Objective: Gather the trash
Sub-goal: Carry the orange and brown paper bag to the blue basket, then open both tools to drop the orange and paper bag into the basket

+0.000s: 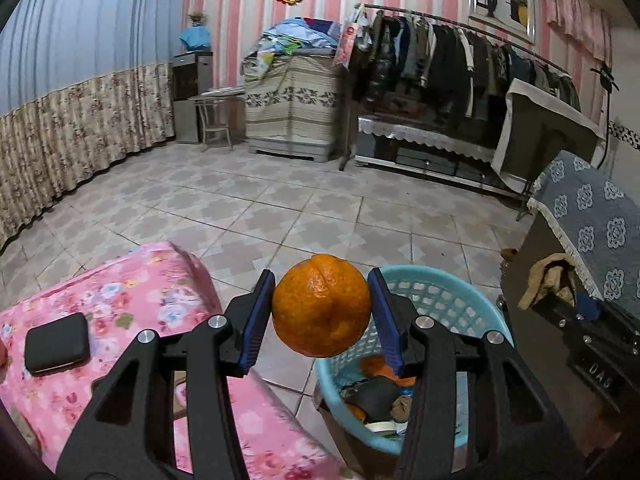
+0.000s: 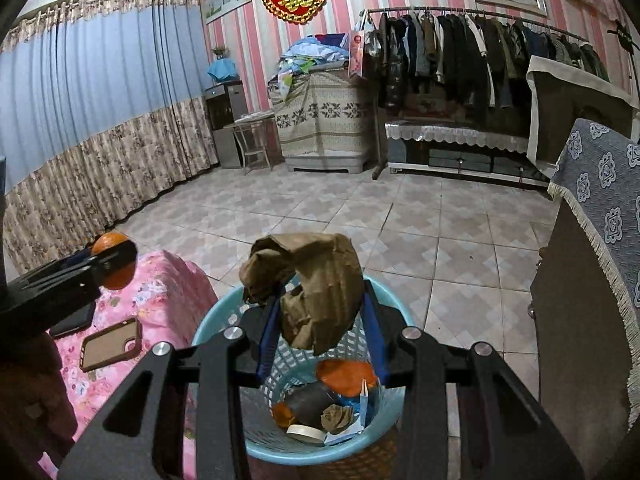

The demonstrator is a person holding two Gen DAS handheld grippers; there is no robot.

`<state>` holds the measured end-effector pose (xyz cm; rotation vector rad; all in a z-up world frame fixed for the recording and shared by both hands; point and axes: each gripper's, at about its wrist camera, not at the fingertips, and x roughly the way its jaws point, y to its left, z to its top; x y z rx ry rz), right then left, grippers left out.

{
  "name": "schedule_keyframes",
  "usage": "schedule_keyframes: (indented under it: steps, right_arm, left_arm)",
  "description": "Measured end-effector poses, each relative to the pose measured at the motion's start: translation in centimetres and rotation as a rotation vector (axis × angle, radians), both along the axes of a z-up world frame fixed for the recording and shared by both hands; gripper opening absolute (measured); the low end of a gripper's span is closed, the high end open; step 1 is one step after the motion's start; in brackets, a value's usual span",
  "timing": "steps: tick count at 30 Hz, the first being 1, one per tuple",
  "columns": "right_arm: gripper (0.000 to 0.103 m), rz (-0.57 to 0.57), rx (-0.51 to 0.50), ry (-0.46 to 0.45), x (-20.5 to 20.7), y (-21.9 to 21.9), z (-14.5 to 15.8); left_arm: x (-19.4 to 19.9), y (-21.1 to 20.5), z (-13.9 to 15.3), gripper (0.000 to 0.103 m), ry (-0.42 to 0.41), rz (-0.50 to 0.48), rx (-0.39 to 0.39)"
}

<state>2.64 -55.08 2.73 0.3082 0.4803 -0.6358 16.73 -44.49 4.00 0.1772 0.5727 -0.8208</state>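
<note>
While both loads hang close to the pale blue plastic lattice waste basket [image 2: 224,320], neither has been dropped; the left gripper [image 1: 321,312] is clamped on a round orange citrus fruit with dimpled skin [image 1: 321,306], which sits short of the basket's rim, over the gap between the bed and the basket, and the right gripper [image 2: 320,312] pinches a crumpled piece of brown corrugated cardboard [image 2: 316,280] directly above the basket's mouth. Let go now, the fruit would likely miss the rim, strike the tiles and roll away; the cardboard is broad and light, so it could catch on the rim or on a pad and hang there instead of falling; the two grippers are near each other and could knock together over the narrow opening. Inside the basket lie orange peel, a dark lump and paper scraps. Beside it is a bed under a pink floral cover [image 1: 152,292], carrying a black wallet-like case [image 1: 56,342] and a brown phone case [image 2: 110,344]; beyond stretch a patterned tile floor [image 1: 280,208], striped pink walls, blue curtains and a rail of dark clothes.
</note>
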Motion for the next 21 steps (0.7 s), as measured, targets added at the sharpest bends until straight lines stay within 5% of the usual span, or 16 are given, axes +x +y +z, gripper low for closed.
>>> schedule_keyframes:
  steps: [14, 21]
  right_arm:
    - [0.04, -0.053, 0.026, 0.002, -0.9, -1.3, -1.1]
    - [0.057, -0.043, 0.038, -0.01, -0.5, -1.3, -1.2]
  left_arm:
    - [-0.6, -4.1, -2.3, 0.047, 0.032, -0.069, 0.051]
    - [-1.0, -4.9, -2.5, 0.068, 0.015, -0.055, 0.05]
